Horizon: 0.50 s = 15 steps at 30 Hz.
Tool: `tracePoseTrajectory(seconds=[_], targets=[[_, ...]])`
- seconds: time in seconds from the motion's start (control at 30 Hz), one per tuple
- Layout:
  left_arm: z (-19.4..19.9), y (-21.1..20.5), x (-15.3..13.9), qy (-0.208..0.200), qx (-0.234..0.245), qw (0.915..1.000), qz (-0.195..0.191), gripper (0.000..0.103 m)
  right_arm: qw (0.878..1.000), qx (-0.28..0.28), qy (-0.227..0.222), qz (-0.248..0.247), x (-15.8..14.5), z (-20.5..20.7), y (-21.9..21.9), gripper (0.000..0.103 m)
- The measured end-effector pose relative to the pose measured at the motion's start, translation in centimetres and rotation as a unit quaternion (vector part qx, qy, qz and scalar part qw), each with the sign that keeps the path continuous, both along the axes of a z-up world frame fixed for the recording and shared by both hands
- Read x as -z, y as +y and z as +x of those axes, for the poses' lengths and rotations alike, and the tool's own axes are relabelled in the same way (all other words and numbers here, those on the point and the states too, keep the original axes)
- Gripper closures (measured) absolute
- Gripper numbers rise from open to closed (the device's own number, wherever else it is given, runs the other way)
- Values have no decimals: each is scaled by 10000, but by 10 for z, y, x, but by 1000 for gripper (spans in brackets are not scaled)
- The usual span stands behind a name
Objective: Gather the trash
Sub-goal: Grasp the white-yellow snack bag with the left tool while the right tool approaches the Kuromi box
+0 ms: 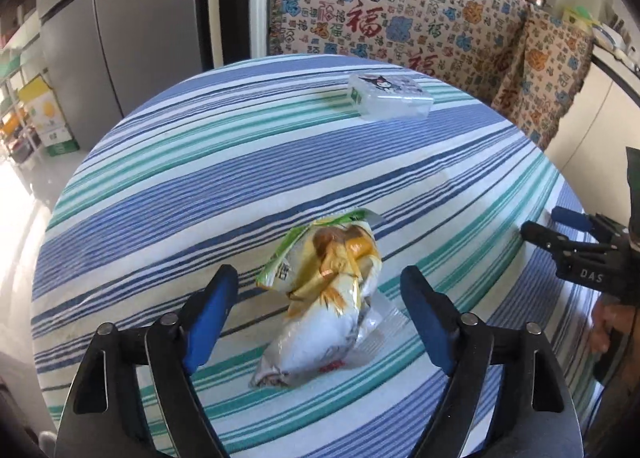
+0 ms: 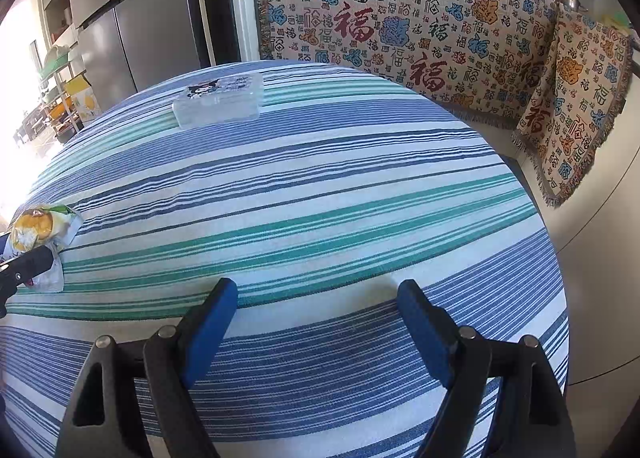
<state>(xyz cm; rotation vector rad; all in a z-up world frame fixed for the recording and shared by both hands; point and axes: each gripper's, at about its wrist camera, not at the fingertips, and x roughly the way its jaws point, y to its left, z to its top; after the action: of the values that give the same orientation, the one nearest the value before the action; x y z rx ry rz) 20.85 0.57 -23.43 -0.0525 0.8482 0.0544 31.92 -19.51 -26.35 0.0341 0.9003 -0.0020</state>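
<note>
You see the wrapper [image 1: 320,298] lying near the table's [image 1: 160,197] near edge; the plastic box [image 1: 390,95] sits by its far edge.

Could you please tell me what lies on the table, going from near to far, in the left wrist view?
Left gripper → crumpled snack wrapper → clear plastic box at the far edge of the striped table.

Glossy crinkled foil wrapper [image 1: 320,298], matt woven striped tablecloth [image 1: 240,177], clear plastic box [image 1: 390,95]
</note>
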Motion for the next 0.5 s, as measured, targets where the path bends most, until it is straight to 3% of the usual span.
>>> tracePoseTrajectory(seconds=[0.1,0.23,0.37,0.5], targets=[[8,4,11,133,-122,9996,199,16,10000,-19,21,26,0,2,-1,18],[7,6,11,125,-157,9996,193,10,9989,-316,312,124,-5,31,-2,17],[8,-3,17,263,-127,9985,463,3,9945,-530,377,822,-21,85,-3,17],[9,-3,16,286,-119,9985,457,2,9896,-499,525,1241,-26,143,5,17]])
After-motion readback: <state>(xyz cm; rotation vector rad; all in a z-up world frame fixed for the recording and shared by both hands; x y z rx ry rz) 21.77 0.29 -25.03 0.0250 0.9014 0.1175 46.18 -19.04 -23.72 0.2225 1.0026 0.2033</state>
